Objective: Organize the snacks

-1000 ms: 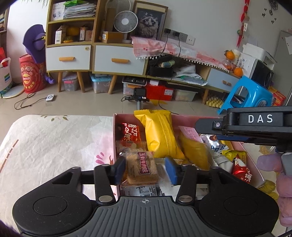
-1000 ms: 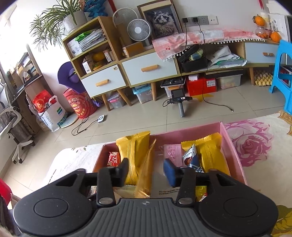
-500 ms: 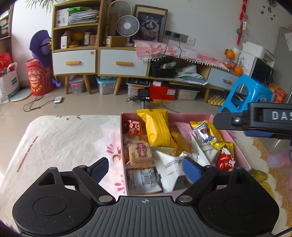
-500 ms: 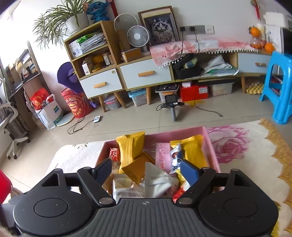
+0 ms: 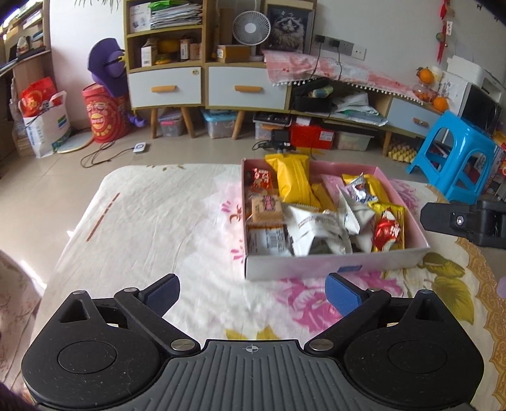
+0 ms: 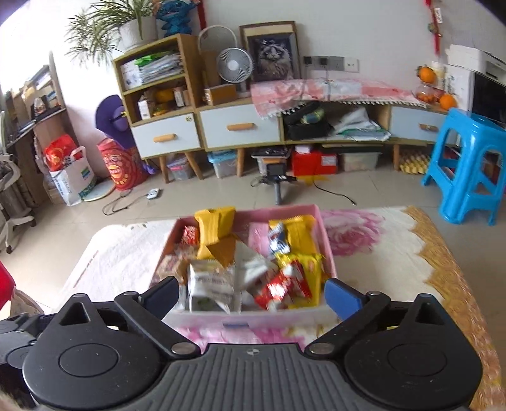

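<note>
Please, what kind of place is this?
Most likely a living room in a home: a low cabinet with drawers, a framed cat picture, and a cloth-covered table carrying a pink snack box.

Both grippers are out of the pink snack box [image 5: 332, 264] now, where a second ago each reached down among the packets. The left gripper [image 5: 252, 294] sits back over the flowered cloth [image 5: 177, 221] in front of the box; its jaws have just been opening, and the brown biscuit packet [image 5: 267, 207] that was between them lies free in the box near its left wall. The right gripper [image 6: 251, 295] hangs just before the box's near wall; its jaws have just been opening too, nothing between them, and the yellow packet [image 6: 216, 249] they framed rests among the others. White packets [image 5: 316, 227] now show uncovered in the near half of the box
</note>
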`<state>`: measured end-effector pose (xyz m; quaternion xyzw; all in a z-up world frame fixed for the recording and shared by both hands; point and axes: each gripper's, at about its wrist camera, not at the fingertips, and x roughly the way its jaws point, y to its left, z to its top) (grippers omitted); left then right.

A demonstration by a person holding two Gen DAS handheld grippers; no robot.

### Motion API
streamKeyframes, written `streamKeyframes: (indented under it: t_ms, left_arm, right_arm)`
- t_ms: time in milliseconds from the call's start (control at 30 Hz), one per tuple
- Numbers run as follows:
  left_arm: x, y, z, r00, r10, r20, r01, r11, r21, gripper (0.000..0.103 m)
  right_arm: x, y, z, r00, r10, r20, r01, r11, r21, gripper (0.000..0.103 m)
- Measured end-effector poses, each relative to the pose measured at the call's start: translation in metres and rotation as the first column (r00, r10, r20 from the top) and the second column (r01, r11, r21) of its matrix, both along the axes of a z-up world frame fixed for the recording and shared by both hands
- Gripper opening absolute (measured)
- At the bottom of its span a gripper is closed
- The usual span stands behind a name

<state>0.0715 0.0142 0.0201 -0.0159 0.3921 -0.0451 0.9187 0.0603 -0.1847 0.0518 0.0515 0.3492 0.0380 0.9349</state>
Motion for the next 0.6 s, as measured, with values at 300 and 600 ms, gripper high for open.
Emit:
streamKeyframes:
  t_ms: [300,600]
  left_arm:
    - [-0.025,0.007,0.003,0.998,0.068,0.009,-0.068,0.997,0.038,0.103]
    - [-0.033,0.000,0.002,0.997,0.076,-0.010,-0.075,0.994,0.079,0.103]
  right_arm:
    - [-0.030,0.007,-0.009,0.999,0.034,0.025,-0.031,0.995,-0.098,0.095]
    - [-0.037,0.003,-0.019,1.000,0.015,-0.023,-0.018,0.992,-0.123,0.095]
